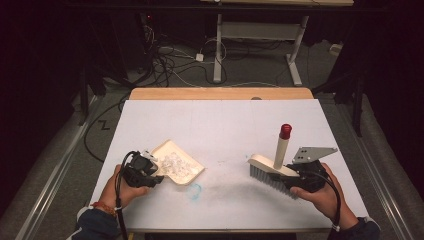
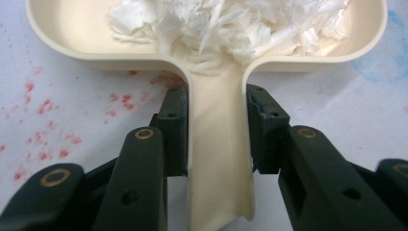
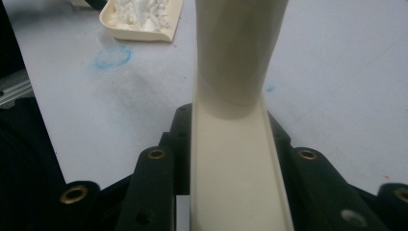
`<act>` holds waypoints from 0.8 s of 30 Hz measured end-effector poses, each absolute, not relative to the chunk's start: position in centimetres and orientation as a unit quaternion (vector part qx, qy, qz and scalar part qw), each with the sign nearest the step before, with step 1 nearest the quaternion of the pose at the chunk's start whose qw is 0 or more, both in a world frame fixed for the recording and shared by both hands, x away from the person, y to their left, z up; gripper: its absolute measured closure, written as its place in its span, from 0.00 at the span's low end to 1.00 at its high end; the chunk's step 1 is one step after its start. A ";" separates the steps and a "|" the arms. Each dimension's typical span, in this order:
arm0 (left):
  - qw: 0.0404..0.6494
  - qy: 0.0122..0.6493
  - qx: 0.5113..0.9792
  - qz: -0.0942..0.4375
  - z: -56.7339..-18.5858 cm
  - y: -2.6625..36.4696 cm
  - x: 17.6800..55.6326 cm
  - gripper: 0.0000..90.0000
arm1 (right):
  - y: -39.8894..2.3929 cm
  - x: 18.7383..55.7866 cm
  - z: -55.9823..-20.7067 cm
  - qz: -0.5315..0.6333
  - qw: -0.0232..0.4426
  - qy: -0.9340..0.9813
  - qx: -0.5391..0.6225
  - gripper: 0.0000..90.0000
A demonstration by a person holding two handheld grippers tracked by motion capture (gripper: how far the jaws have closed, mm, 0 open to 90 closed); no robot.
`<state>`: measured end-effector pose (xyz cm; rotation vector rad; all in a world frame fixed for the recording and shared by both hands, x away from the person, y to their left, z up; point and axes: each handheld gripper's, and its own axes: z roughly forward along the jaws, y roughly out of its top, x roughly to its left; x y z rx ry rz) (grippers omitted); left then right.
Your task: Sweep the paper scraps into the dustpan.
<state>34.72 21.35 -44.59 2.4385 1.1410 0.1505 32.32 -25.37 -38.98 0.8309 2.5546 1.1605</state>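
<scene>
A cream dustpan (image 1: 186, 167) (image 2: 67, 33) lies on the white table at the left, holding a heap of white paper shreds (image 1: 173, 163) (image 2: 231, 24). My left gripper (image 1: 145, 172) (image 2: 217, 130) is shut on the dustpan's handle (image 2: 219, 159). At the right a cream hand brush (image 1: 267, 172) with grey bristles and a red-capped handle (image 1: 282, 145) rests on the table. My right gripper (image 1: 300, 177) (image 3: 231, 159) is shut on the brush's cream back (image 3: 231, 178). The right gripper view also shows the dustpan (image 3: 144, 21) far off at upper left.
A faint blue smudge (image 1: 195, 190) (image 3: 113, 57) marks the table in front of the dustpan. Red specks (image 2: 48, 106) dot the surface left of the pan handle. Desk legs and cables (image 1: 220, 50) stand on the floor beyond the table's wooden far edge (image 1: 220, 93).
</scene>
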 end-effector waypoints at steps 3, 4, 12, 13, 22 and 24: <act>0.225 0.419 0.878 0.055 -44.5 21.8 34.7 0.70 | -25.8 32.2 -39.0 0.388 0.101 0.872 0.281 0.75; 0.228 0.424 0.875 0.055 -44.5 21.9 34.7 0.70 | -26.0 32.2 -39.0 0.388 0.100 0.872 0.281 0.75; 0.241 0.448 0.859 0.059 -44.3 22.8 34.7 0.70 | -27.3 32.4 -38.7 0.384 0.074 0.875 0.284 0.75; 0.242 0.450 0.858 0.060 -44.3 22.9 34.8 0.70 | -27.4 32.4 -38.7 0.382 0.073 0.877 0.284 0.75; 0.236 0.460 0.854 0.058 -44.7 23.2 35.1 0.70 | -28.1 32.7 -39.0 0.368 0.064 0.881 0.289 0.75; 0.237 0.463 0.852 0.059 -44.8 23.4 35.2 0.70 | -28.2 32.8 -39.0 0.365 0.062 0.884 0.287 0.75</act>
